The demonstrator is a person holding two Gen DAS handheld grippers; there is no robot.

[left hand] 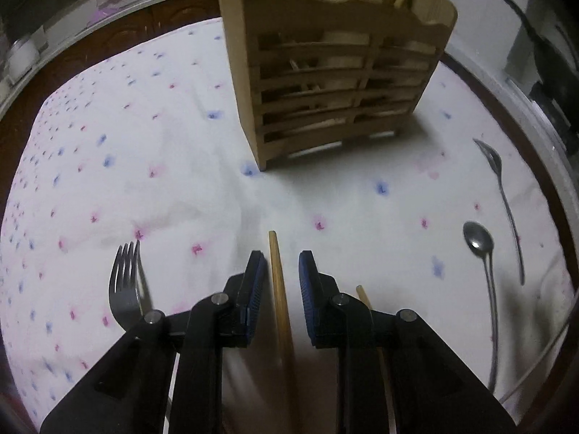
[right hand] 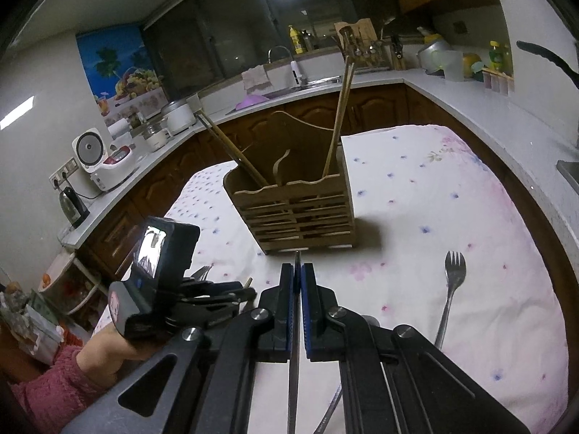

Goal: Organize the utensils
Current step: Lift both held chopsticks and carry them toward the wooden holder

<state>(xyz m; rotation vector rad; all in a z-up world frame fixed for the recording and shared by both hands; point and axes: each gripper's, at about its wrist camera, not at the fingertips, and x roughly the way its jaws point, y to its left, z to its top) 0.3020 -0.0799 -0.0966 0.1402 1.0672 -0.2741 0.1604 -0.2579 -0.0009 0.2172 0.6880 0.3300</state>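
A wooden slatted caddy [left hand: 336,72] stands on the flowered cloth, with chopsticks [right hand: 340,108] leaning in its compartments. My left gripper [left hand: 282,256] points down at the cloth, open, and a wooden chopstick [left hand: 278,289] lies between its fingers untouched. A second chopstick [left hand: 363,298] runs under its right finger. A fork [left hand: 125,289] lies to its left and two spoons [left hand: 477,242] to its right. My right gripper [right hand: 297,267] is shut on a thin metal utensil [right hand: 294,372], whose tip points at the caddy [right hand: 296,209]. Another fork [right hand: 452,282] lies to the right.
The clothed table [right hand: 434,188] is ringed by a kitchen counter with a rice cooker [right hand: 97,159], a kettle [right hand: 72,206] and a sink. A hand in a pink sleeve [right hand: 54,387] holds the left tool at the table's left edge. A dark pan handle [left hand: 524,25] juts in far right.
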